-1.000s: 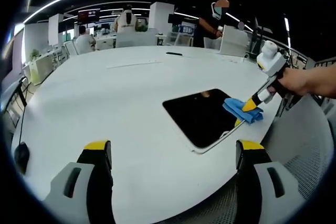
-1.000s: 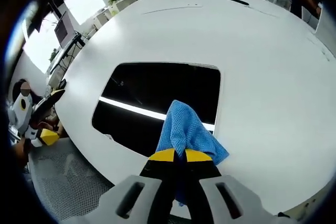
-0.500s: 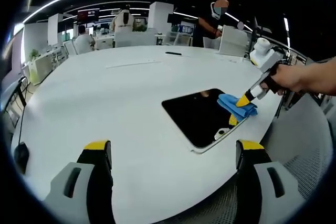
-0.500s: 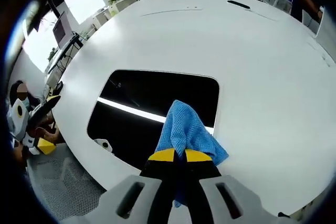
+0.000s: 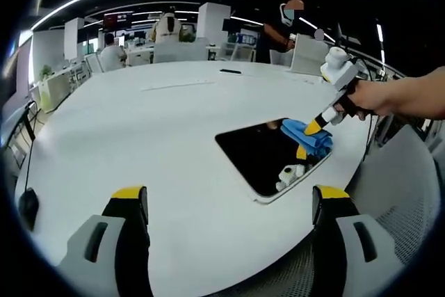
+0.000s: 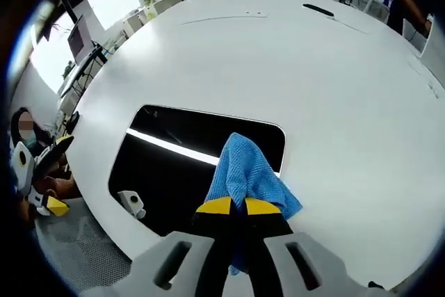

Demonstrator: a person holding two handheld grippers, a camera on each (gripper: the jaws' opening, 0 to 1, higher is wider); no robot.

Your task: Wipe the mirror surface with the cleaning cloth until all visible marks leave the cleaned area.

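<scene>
Mirror (image 6: 188, 165): dark rounded rectangle, flat on white table (image 6: 334, 102), reflecting a light strip.
Cloth (image 6: 247, 175): blue, bunched, on mirror's edge.
Right gripper (image 6: 231, 206): jaws pinched on cloth.
Left gripper (image 5: 229, 199): jaws wide apart, empty, short of mirror.

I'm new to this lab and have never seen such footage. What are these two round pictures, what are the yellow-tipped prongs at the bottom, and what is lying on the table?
There is no robot here: a person holds a two-jaw tool in each hand, and a fisheye camera rides on each one, looking forward along its jaws. The left gripper view shows the left tool with its yellow-tipped jaws wide apart, holding nothing, above the large round white table. In that same view, the right tool comes in from the right, held by the person's hand. The right gripper view looks down its own shut jaws, which pinch a blue woven cleaning cloth. The cloth lies on a dark rectangular mirror lying flat near the table's edge. The bright stripe across the mirror seems to be a reflected ceiling light.
</scene>
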